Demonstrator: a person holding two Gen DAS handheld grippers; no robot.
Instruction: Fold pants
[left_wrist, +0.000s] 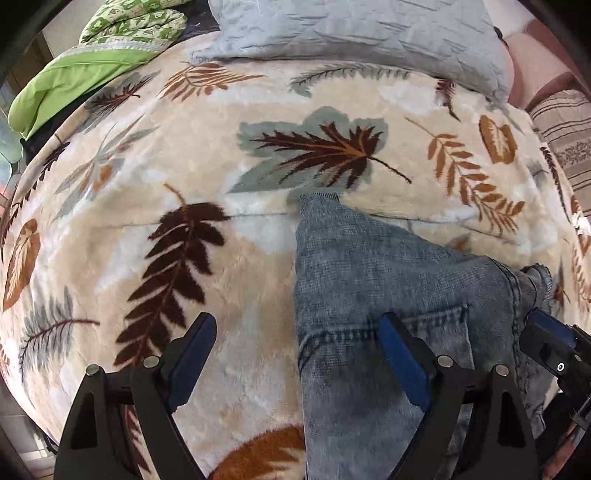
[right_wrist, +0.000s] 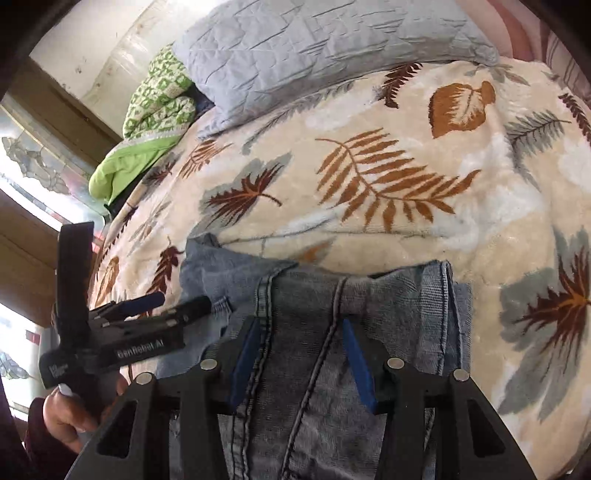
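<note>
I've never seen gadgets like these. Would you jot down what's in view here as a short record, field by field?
surface: bed covered by a cream leaf-print blanket
garment: blue jeans lying on the blanket, partly folded
left gripper: jaws wide open, one finger over the blanket, the other over the jeans' edge
right gripper: jaws astride a stitched seam of the jeans; grip unclear
far end of bed: grey quilted pillow, green bedding
person: one hand on the left gripper's handle
</note>
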